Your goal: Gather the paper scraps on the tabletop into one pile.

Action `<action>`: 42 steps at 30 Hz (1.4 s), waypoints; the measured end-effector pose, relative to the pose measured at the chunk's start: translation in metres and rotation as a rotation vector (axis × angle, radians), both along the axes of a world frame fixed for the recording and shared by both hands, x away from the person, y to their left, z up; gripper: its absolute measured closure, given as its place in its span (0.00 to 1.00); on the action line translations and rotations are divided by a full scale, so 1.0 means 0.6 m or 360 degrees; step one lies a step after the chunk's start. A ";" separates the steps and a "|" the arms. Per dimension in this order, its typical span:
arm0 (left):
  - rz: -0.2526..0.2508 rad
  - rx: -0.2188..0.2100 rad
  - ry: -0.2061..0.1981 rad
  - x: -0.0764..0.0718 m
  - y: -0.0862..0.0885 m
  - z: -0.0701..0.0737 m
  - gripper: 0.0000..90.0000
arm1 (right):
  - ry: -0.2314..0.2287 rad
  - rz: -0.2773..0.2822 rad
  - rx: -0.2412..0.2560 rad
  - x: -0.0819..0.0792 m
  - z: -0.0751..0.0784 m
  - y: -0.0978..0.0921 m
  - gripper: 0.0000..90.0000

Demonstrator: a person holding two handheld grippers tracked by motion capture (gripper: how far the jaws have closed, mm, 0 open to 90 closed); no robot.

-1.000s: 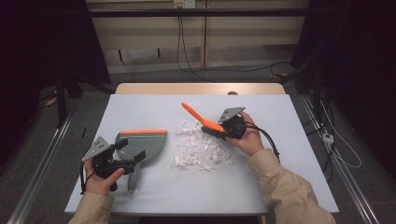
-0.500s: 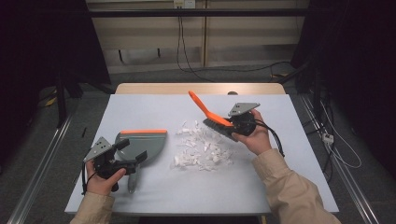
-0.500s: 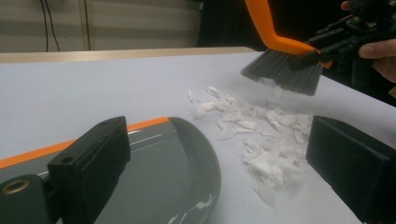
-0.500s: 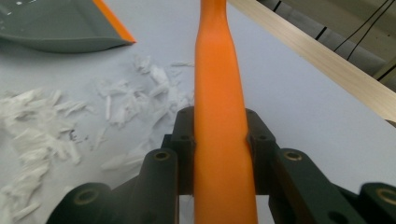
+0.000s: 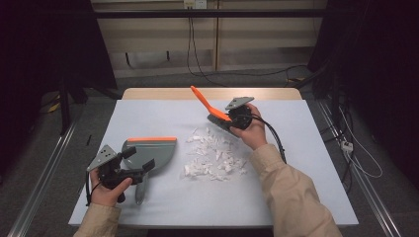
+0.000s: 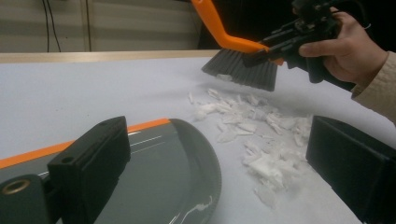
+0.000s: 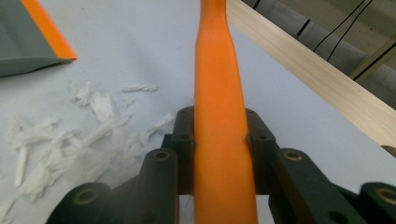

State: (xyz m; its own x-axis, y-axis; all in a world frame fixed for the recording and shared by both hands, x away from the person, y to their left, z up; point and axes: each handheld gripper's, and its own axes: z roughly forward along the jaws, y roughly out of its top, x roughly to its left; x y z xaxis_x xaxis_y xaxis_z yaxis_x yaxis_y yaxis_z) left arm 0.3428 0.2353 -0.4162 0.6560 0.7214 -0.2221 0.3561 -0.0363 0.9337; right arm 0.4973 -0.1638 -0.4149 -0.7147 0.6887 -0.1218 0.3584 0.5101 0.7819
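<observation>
A grey dustpan (image 5: 150, 150) with an orange lip lies flat at the left of the table, its mouth facing a pile of white paper scraps (image 5: 215, 157). My left gripper (image 5: 139, 159) hovers over the pan's near end, jaws wide apart; the pan (image 6: 154, 172) and the scraps (image 6: 261, 140) lie beyond them. My right gripper (image 5: 228, 120) is shut on the orange handle (image 7: 219, 116) of a hand brush (image 5: 215, 112). The brush's dark bristles (image 6: 243, 70) hang just above the far edge of the pile, with the handle slanting up and away.
A pale blue sheet (image 5: 306, 163) covers the table, with a bare wooden strip (image 5: 158, 93) along the far edge. Cables (image 5: 356, 163) trail on the floor to the right, and a metal rail (image 5: 44, 173) runs along the left side.
The right gripper has carried the brush up and toward the far side of the scrap pile. The left gripper and dustpan have stayed put.
</observation>
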 end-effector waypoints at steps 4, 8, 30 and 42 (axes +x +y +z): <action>-0.0002 0.0008 0.0008 -0.002 -0.001 -0.002 0.07 | 0.0000 0.0018 -0.0012 0.020 -0.013 0.019 0.80; 0.0005 0.0006 0.0011 -0.004 -0.001 -0.002 0.07 | 0.0030 0.0065 -0.0029 0.027 -0.027 0.036 0.80; -0.0010 0.0041 -0.0007 -0.007 -0.007 -0.001 0.07 | -0.0024 0.0346 0.0041 -0.083 0.017 0.004 0.80; -0.0008 0.0052 -0.0020 -0.007 -0.007 0.001 0.07 | -0.0038 0.0195 0.0085 -0.016 -0.001 0.030 0.80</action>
State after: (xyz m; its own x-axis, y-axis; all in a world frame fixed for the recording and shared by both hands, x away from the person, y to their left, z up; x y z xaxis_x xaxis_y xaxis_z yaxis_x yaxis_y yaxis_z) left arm 0.3386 0.2312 -0.4159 0.6622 0.7248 -0.1899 0.3438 -0.0688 0.9365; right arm 0.4877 -0.1457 -0.4156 -0.7914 0.6022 -0.1051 0.2767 0.5062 0.8168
